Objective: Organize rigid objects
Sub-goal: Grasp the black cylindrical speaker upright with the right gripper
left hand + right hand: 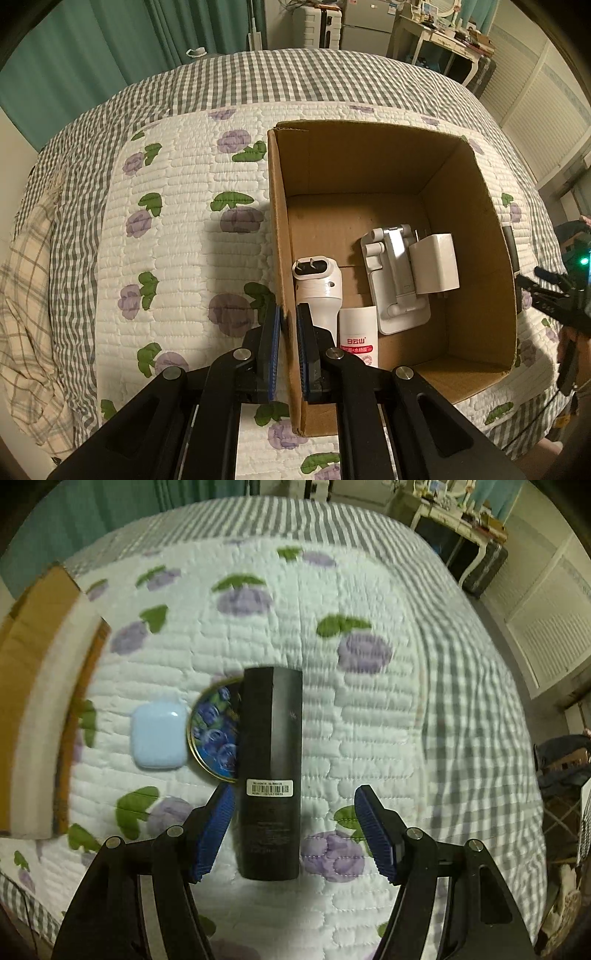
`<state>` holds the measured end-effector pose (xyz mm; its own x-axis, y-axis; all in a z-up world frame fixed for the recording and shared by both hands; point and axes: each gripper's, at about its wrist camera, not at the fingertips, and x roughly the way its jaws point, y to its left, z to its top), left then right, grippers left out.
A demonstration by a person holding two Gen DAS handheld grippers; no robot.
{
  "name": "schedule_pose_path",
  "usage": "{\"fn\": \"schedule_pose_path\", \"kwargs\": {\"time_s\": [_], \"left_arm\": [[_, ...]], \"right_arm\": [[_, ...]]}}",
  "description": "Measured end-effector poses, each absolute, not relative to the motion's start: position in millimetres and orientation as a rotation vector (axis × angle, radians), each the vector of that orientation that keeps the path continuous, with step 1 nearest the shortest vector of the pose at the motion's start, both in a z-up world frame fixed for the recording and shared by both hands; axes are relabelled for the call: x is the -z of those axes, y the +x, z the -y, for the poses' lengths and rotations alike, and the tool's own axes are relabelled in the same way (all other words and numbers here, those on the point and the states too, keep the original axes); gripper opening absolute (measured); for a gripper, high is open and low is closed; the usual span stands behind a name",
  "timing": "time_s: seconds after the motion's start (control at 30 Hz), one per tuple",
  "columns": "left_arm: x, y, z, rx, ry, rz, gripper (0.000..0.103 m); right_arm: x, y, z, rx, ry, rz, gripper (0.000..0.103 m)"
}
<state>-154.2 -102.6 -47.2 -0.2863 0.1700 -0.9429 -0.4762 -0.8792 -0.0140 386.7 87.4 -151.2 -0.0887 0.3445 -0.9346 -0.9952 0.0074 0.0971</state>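
- We are clamping the cardboard box [369, 177] wall with the left claw [288, 314].
- Right claw [293, 801] is standing wide, straddling the black bottle [271, 738] lying mid-bed.
- We are judging it rigid, smooth, possibly slippery; grip mid-body.

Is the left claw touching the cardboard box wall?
Touching. The left wrist view shows the left claw shut on the near-left wall of the cardboard box, one pad each side.
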Motion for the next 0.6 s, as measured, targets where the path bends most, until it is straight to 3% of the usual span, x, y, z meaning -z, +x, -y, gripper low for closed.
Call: {"fn": "schedule_pose_path", "kwargs": {"time_s": [0.23,0.3,0.37,0.6], "left_arm": [[47.8,-154.1,103.2,-2.203,-1.565,-0.382,0.008],[47.8,-154.1,102.9,-2.202,-1.564,-0.383,0.008],[48.0,-154.1,103.0,-2.201,-1.562,-0.383,0.008],[48.7,-152.2,101.7,-2.192,-1.551,-0.399,0.008]], "right_arm": [[175.6,384.3,-99.9,-1.400,-0.825,-1.140,0.062],[175.6,381.3,-101.5,-1.405,-0.835,-1.134,0.056],[172.7,378.7,-101.5,-1.433,-0.848,-1.128,0.044],[168.7,377.0,-94.9,-1.433,-0.850,-1.100,0.042]]}}
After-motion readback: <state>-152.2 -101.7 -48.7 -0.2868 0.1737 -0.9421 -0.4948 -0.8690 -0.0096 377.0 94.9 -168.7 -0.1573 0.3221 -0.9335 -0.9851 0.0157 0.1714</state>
